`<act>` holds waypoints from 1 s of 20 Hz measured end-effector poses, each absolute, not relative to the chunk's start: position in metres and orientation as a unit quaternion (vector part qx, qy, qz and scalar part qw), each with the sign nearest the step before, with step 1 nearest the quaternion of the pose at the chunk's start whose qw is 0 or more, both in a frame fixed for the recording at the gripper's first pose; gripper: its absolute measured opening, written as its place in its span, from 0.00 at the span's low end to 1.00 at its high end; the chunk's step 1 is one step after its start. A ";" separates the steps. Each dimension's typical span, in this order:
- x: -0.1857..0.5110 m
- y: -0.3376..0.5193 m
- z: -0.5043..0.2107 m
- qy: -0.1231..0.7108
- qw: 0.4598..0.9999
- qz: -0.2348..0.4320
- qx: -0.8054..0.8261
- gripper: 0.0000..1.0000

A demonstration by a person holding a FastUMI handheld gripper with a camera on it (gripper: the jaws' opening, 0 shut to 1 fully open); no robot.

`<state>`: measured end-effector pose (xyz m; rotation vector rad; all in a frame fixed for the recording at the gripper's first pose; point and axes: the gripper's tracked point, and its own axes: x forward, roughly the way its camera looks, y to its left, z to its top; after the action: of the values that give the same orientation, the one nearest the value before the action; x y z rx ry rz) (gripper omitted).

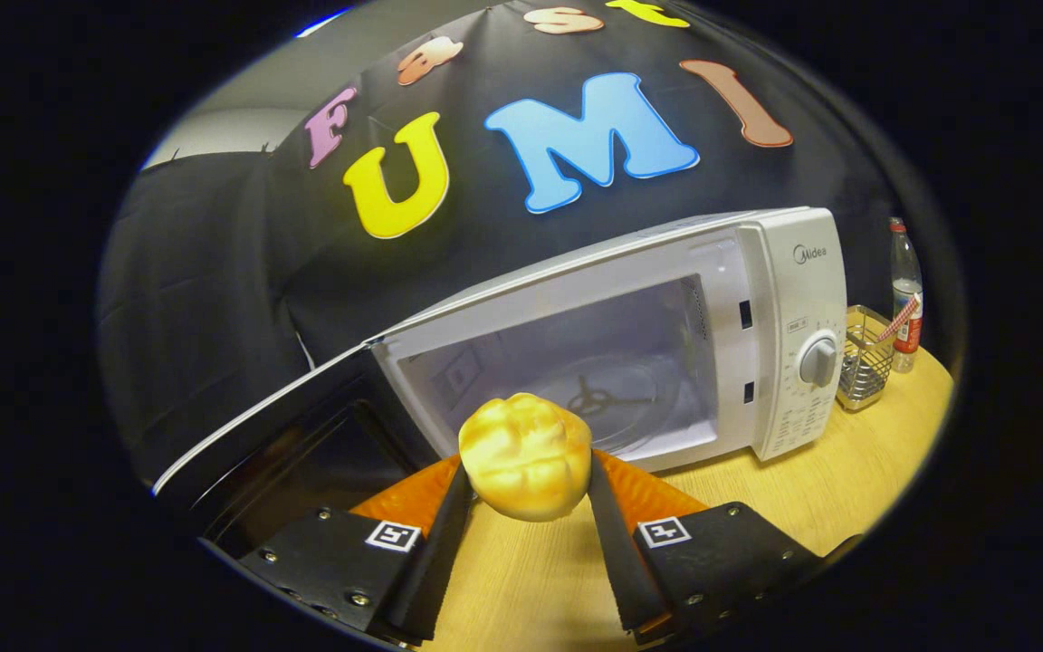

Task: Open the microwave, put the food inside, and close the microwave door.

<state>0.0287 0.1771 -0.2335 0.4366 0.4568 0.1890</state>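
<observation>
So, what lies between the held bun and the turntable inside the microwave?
Nothing: in the gripper view, the bun, gripped by the gripper, faces the open microwave, and the way to the turntable is bare.

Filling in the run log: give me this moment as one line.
stage: carrying food in | gripper: shut on bun | microwave: door open, cavity just ahead | bun: not yet inside
</observation>
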 end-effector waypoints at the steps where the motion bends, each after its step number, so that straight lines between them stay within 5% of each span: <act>1: 0.038 0.180 -0.241 0.227 0.945 0.081 0.222 0.73; 20: 0.132 0.159 -0.300 0.223 0.927 0.013 0.302 0.73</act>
<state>0.1323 0.1587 -0.3002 0.6201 0.4577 0.0257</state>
